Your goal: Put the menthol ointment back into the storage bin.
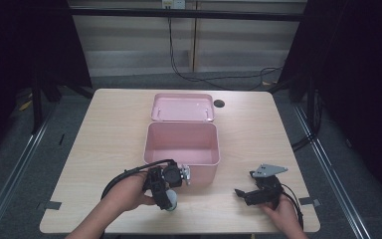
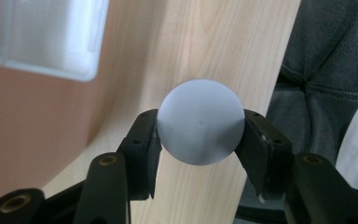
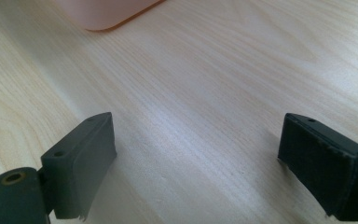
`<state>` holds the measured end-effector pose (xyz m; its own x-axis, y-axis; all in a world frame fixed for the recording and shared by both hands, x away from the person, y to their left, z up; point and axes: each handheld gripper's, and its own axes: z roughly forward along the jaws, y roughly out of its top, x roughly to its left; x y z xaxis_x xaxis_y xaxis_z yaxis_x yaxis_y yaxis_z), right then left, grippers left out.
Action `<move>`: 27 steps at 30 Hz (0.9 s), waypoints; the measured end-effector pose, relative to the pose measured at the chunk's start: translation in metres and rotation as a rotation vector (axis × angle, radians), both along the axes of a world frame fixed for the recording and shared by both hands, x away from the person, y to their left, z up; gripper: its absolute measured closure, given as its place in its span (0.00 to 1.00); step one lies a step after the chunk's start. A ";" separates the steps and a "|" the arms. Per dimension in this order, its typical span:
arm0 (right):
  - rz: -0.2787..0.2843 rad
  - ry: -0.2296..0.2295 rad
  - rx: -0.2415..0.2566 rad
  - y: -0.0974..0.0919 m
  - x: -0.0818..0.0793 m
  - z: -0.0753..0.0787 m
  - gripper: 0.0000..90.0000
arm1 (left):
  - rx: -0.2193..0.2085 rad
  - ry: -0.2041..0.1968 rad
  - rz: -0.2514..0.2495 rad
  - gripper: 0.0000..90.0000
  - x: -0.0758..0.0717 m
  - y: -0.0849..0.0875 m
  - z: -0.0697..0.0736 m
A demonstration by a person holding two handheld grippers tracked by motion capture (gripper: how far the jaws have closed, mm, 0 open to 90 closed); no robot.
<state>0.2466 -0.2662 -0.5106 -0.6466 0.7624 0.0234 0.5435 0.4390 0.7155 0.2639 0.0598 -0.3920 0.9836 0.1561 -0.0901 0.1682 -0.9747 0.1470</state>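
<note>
Grey ball (image 2: 200, 122) sits gripped in the left tool (image 1: 166, 198), just in front of the open pink box (image 1: 181, 146), nearer than the open-jawed right tool (image 1: 242, 194)

Recording lab, lone wooden table (image 1: 109, 129), black curtains (image 1: 363, 74), metal frame rails (image 1: 184, 14), trailing wall cables (image 1: 179, 64)

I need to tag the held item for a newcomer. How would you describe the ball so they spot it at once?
Start at the open pink box mid-table. Just before its front wall, toward the person, the left gripper clamps the ball between its black jaws. It is pale grey, smooth and the one round thing here.
</note>
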 end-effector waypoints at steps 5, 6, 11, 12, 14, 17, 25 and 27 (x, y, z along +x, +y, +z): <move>0.001 0.000 0.001 0.000 0.000 0.000 0.11 | 0.026 -0.006 -0.004 0.56 -0.001 0.003 0.013; 0.001 0.000 0.001 0.000 0.000 0.000 0.11 | 0.032 -0.002 -0.008 0.56 -0.001 0.004 0.016; 0.001 -0.002 0.002 0.000 0.000 0.000 0.11 | 0.050 0.009 -0.012 0.56 0.001 0.008 0.031; 0.001 -0.002 0.002 0.000 0.000 0.000 0.11 | 0.050 0.009 -0.012 0.56 0.001 0.008 0.035; 0.001 -0.002 0.002 0.000 0.000 0.000 0.11 | 0.047 0.014 0.000 0.56 0.002 0.010 0.042; 0.001 -0.003 0.002 0.000 0.000 0.000 0.11 | 0.040 0.021 0.006 0.56 0.005 0.013 0.055; 0.001 -0.002 0.002 0.000 0.000 0.000 0.11 | 0.019 0.026 0.032 0.56 0.014 0.016 0.086; 0.000 -0.002 0.001 0.000 0.000 0.000 0.11 | 0.010 0.019 0.045 0.56 0.016 0.016 0.093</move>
<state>0.2468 -0.2662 -0.5106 -0.6469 0.7623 0.0228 0.5420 0.4384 0.7170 0.2804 0.0754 -0.2987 0.9738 0.2008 -0.1068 0.2142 -0.9676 0.1338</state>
